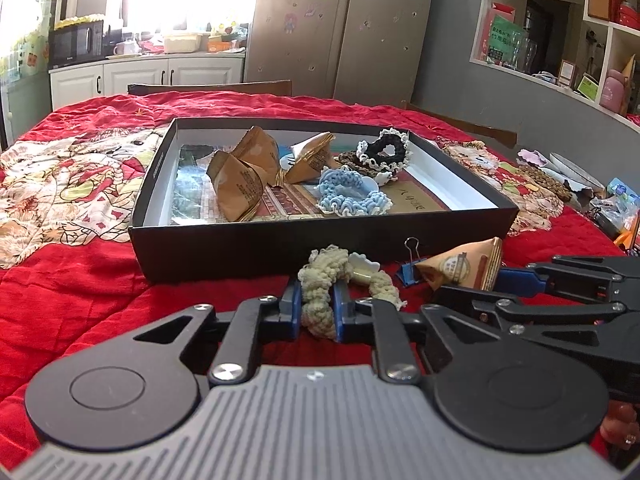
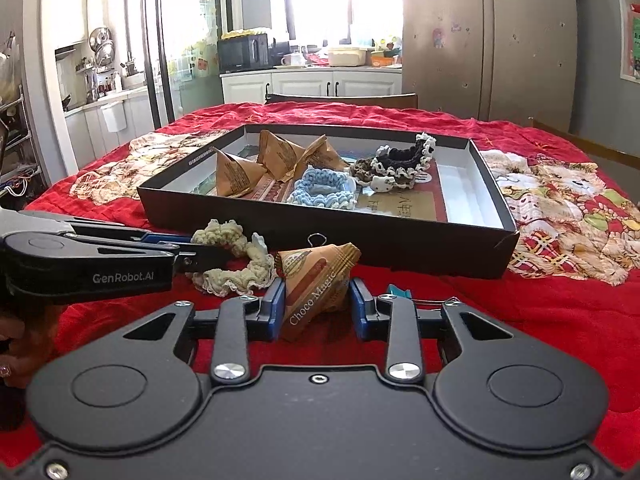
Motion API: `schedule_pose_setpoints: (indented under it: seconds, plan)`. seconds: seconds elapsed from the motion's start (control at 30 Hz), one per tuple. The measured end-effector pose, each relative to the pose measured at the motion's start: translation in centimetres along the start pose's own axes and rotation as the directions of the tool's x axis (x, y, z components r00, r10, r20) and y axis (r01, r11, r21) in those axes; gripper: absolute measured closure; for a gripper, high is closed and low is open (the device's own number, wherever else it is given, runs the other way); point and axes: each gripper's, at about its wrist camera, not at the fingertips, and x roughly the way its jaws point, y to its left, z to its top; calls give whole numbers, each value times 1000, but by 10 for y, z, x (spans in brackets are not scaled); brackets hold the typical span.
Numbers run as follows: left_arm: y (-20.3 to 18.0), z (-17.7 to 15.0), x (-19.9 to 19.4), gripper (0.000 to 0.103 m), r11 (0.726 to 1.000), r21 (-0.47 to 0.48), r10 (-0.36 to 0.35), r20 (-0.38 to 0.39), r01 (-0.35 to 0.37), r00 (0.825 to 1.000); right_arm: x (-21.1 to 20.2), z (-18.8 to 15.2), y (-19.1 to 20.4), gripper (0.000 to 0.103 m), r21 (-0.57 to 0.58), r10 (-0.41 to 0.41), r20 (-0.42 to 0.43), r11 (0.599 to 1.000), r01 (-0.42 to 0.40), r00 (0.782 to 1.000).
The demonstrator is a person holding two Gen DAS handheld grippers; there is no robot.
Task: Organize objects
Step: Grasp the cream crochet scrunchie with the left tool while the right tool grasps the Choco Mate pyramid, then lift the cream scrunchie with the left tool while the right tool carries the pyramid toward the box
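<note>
A black shallow box (image 1: 280,240) (image 2: 400,242) sits on the red cloth and holds three brown snack packets (image 1: 240,184) (image 2: 236,174), a blue scrunchie (image 1: 348,194) (image 2: 320,190) and a black-and-white scrunchie (image 1: 386,146) (image 2: 404,158). My left gripper (image 1: 318,300) (image 2: 200,252) is shut on a cream scrunchie (image 1: 324,280) (image 2: 236,264) in front of the box. My right gripper (image 2: 318,308) (image 1: 496,276) straddles a brown Choco Magic packet (image 2: 316,284) (image 1: 464,266), with both pads touching its sides.
A blue binder clip (image 1: 408,270) lies beside the packet; a clip (image 2: 400,292) also shows by my right finger. More scrunchies and wrappers (image 1: 560,176) lie at the table's right edge. Chair backs (image 2: 340,100), a fridge and shelves stand beyond the table.
</note>
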Motion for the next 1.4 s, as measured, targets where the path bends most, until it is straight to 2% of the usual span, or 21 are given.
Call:
schedule_pose_setpoints:
  seconds: [0.3, 0.6, 1.4]
  plan:
    - [-2, -1, -9, 87, 1000, 19, 11, 28, -12, 1000, -10, 1, 0, 71, 0, 1, 30, 1000, -1, 1000]
    - [-12, -2, -28, 87, 997, 73, 11, 90, -18, 996, -19, 4, 2, 71, -11, 1, 51, 1000, 0, 999]
    - [-17, 16, -56, 87, 997, 73, -27, 177, 14, 984, -51, 27, 2, 71, -11, -3, 150, 1000, 4, 989]
